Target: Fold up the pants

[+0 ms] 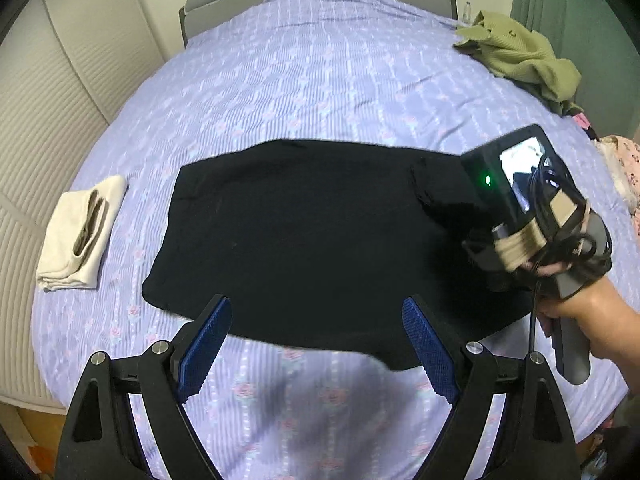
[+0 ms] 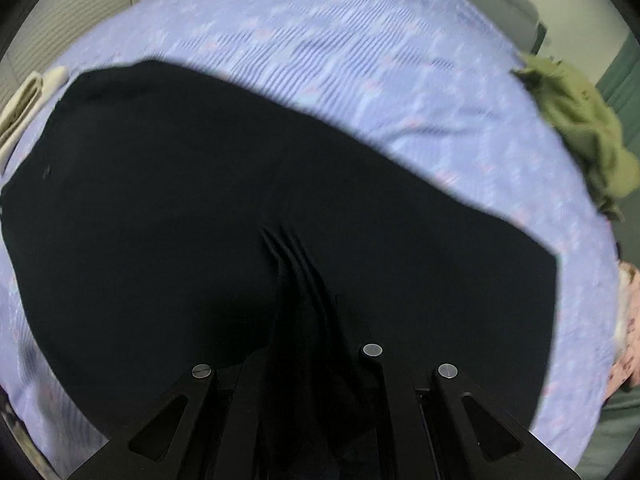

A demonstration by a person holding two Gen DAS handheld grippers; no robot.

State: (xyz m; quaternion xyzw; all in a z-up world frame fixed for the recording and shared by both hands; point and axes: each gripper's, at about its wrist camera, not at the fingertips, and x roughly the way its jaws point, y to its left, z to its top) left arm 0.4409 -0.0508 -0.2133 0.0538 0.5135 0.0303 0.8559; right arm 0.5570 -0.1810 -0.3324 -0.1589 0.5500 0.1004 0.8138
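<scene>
Black pants point(image 1: 304, 236) look soft and floppy; our right gripper point(image 2: 308, 320) pinches a bunched edge, left gripper point(image 1: 316, 344) hangs open, so we'd take the hem corner.

Soft even indoor light, heavy fisheye edge distortion, right wrist view motion-blurred

My left gripper point(image 1: 316, 344) is showing matt black plastic arms, shiny metal pins and rough blue pads point(image 1: 206, 344). The pants point(image 1: 304, 232), mid-frame, are looking like matt black cloth. The bed sheet point(image 1: 300, 80) is looking like finely ribbed lilac cloth; the sweater point(image 1: 520, 60), upper right, is looking knitted.
</scene>
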